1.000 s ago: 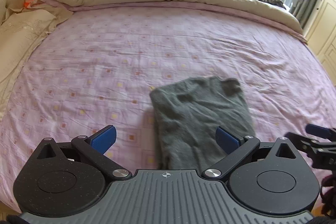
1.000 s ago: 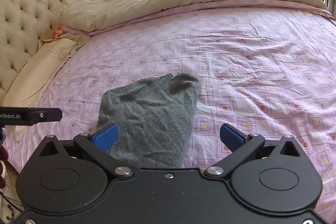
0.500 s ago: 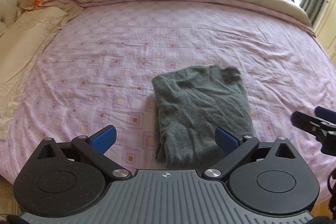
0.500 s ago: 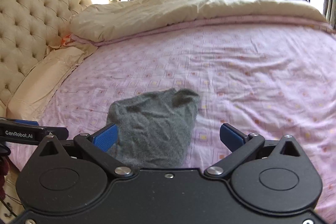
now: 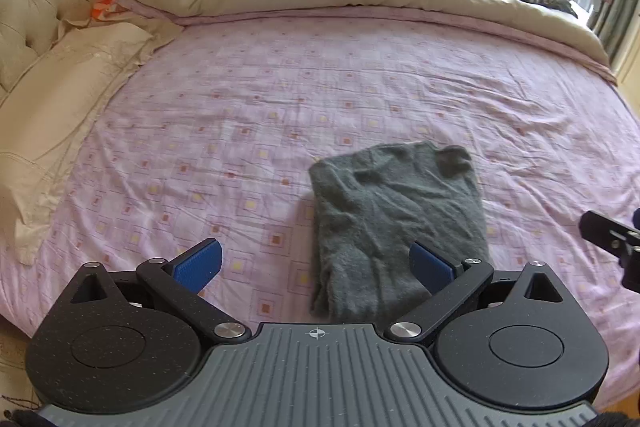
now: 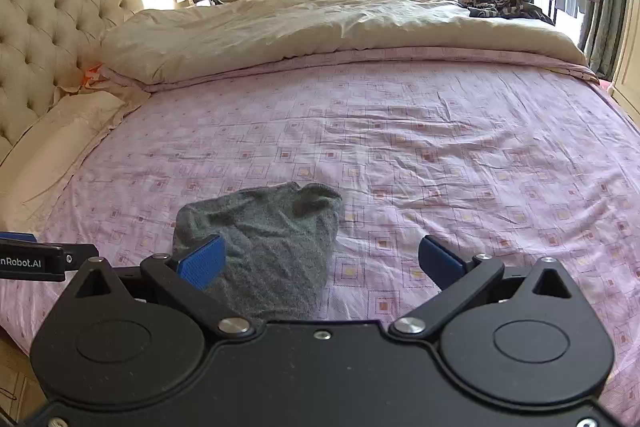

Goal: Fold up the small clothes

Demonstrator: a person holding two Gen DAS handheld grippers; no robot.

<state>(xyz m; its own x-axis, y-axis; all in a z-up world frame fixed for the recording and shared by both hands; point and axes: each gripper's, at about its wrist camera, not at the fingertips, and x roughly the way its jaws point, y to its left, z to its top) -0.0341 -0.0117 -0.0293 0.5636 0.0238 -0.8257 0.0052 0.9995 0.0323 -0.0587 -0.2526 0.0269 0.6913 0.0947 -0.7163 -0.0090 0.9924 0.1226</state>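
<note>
From the left wrist view, the left gripper (image 5: 314,263) is spread wide, its two blue pads empty and touching nothing. One folded grey garment (image 5: 396,223) lies on the pink patterned sheet (image 5: 240,115), near the bed's front edge; the right-hand pad overlaps it in the picture (whether it hangs above the cloth or touches it I cannot tell). A black piece of the right gripper (image 5: 612,239) pokes in at the right edge.

From the right wrist view, the right gripper (image 6: 320,261) is likewise wide apart and holds nothing. The same single garment sits low and left, behind its left pad. Farther back lie one cream duvet (image 6: 320,27), one pillow (image 6: 60,135) by the tufted headboard (image 6: 44,39), and one striped heap of clothes (image 6: 500,1).
</note>
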